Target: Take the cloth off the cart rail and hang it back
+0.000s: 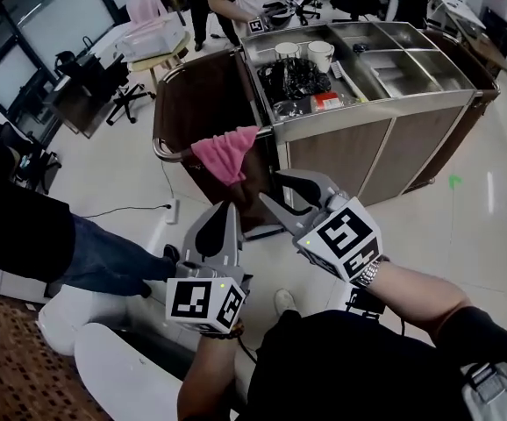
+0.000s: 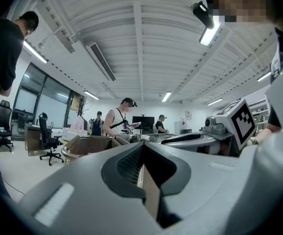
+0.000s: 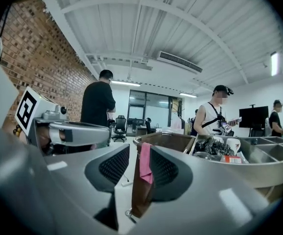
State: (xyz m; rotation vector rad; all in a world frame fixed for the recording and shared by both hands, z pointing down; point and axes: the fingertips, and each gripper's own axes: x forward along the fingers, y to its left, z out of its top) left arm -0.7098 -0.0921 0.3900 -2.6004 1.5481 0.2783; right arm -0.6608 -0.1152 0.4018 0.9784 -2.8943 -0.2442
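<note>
My right gripper (image 1: 273, 189) is open wide and empty. My left gripper (image 1: 225, 209) is closed on nothing. The pink cloth (image 1: 225, 152) hangs over the cart (image 1: 367, 139) rail (image 1: 167, 153), near the right jaws at 11 o'clock and not touching them.

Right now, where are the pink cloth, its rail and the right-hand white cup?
pink cloth (image 1: 225, 154), head view, middle of the fabric.
rail (image 1: 169, 154), head view, bare curve beside the cloth.
right-hand white cup (image 1: 320, 56), head view, its side.

The cart (image 1: 367, 139) stands on the floor (image 1: 122, 182). A pink cloth (image 1: 225, 153) hangs over its side rail (image 1: 164, 153); white cups (image 1: 320, 55) stand in its top tray.
</note>
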